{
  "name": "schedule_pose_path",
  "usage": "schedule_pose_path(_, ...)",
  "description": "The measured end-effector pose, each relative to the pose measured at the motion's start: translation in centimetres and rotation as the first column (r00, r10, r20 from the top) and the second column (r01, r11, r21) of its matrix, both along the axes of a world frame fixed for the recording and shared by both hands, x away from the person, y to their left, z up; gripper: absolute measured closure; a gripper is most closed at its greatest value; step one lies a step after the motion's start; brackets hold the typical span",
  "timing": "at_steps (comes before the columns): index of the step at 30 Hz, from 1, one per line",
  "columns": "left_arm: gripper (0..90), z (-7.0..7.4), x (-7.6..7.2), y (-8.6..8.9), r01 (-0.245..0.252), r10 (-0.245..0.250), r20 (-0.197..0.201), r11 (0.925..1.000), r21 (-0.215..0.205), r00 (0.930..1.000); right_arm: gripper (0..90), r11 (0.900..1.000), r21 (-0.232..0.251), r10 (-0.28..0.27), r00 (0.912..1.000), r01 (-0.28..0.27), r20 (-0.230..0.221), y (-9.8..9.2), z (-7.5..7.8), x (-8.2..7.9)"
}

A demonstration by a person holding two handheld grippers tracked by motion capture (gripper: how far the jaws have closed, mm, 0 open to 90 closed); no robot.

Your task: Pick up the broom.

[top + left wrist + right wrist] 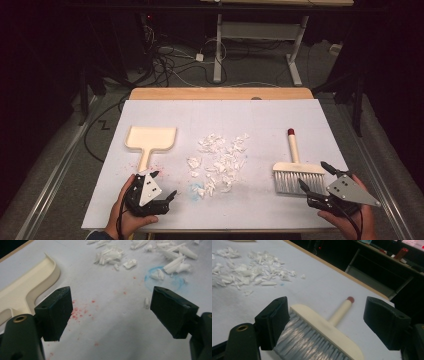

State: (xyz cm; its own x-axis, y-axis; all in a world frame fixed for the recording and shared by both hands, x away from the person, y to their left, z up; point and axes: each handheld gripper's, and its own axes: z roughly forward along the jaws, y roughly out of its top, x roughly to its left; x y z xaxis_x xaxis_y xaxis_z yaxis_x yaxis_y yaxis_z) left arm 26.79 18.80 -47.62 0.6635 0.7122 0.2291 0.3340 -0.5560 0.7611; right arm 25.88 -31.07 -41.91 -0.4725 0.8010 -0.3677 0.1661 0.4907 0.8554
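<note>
A cream dustpan (149, 140) lies at the table's left, handle toward me; its edge shows in the left gripper view (30, 287). White paper scraps (220, 160) are strewn across the middle (140, 255) (249, 272). At the right lies a cream brush (296, 170) with grey bristles and a red-tipped handle pointing away (324, 332). My left gripper (165, 185) is open near the front edge, just below the dustpan handle, nothing between its jaws (110, 312). My right gripper (315, 177) is open just in front of the brush head, jaws either side of it without touching (325, 322).
A white sheet (260, 120) covers the wooden table (220, 93). Red specks (80, 312) and a blue ring mark (162, 277) stain the sheet near the left gripper. Behind the table are cables on the floor and a white desk frame (260, 45).
</note>
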Motion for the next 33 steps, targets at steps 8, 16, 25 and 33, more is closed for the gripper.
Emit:
schedule_pose_path(8, 17.1, 0.0, -0.1, -0.3, 0.019, -0.019, 0.002, 0.9998, 0.01, 0.9998, 21.0, 1.0, 0.001, 0.002, 0.9998, -0.002, -0.022, 0.4, -0.6, 0.2)
schedule_pose_path(16, 17.1, -0.2, 0.3, -0.2, 0.033, -0.033, -0.005, 0.9995, 0.002, 0.9994, 22.4, 1.0, -0.001, -0.026, 0.9993, 0.026, -0.028, 0.3, -0.4, 0.4)
schedule_pose_path(25, 17.1, -0.1, 0.1, -0.6, 0.053, -0.053, -0.004, 0.9986, 0.008, 0.9986, 23.8, 0.993, 0.016, -0.11, 0.9852, 0.114, -0.131, 0.1, 0.1, 3.9)
schedule_pose_path(33, 17.1, -0.2, 0.1, -1.3, 0.069, -0.07, 0.003, 0.9965, 0.047, 0.9976, 25.1, 0.973, 0.037, -0.205, 0.9223, 0.23, -0.328, 0.0, 0.7, 10.2)
